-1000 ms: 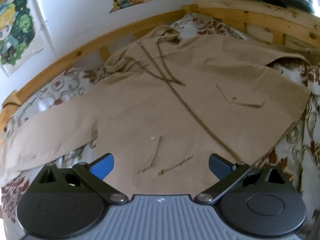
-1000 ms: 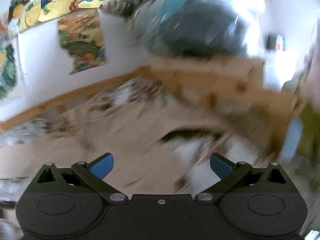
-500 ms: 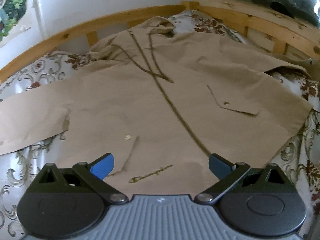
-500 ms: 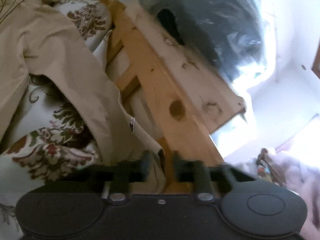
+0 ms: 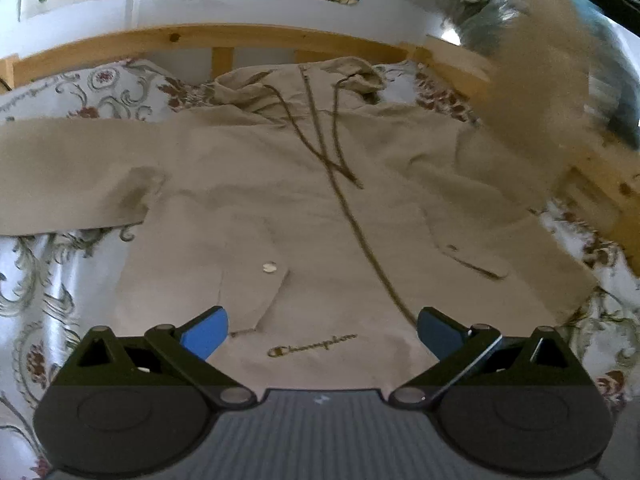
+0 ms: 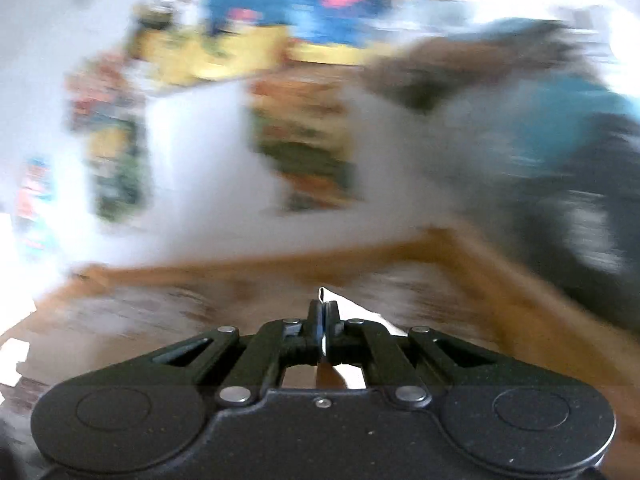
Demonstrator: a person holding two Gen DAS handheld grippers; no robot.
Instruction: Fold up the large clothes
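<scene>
A large beige hooded jacket (image 5: 320, 208) lies spread front-up on the bed, hood toward the headboard, its left sleeve (image 5: 68, 176) stretched out to the left. Its right sleeve (image 5: 536, 120) is lifted in the air at the right, blurred. My left gripper (image 5: 322, 332) is open and empty above the jacket's hem near the logo. My right gripper (image 6: 322, 320) is shut, with a thin strip of the beige sleeve cloth (image 6: 328, 378) showing between its jaws. The right wrist view is heavily blurred.
A wooden bed frame (image 5: 200, 42) runs along the back and right side. A floral bedsheet (image 5: 48, 264) shows around the jacket. Posters (image 6: 320, 128) hang on the white wall. A pile of dark and striped clothes (image 5: 520, 12) sits at the upper right.
My right gripper has closed on the right sleeve and swung it up off the bed. My left gripper has drifted left and back along the hem, still open.
</scene>
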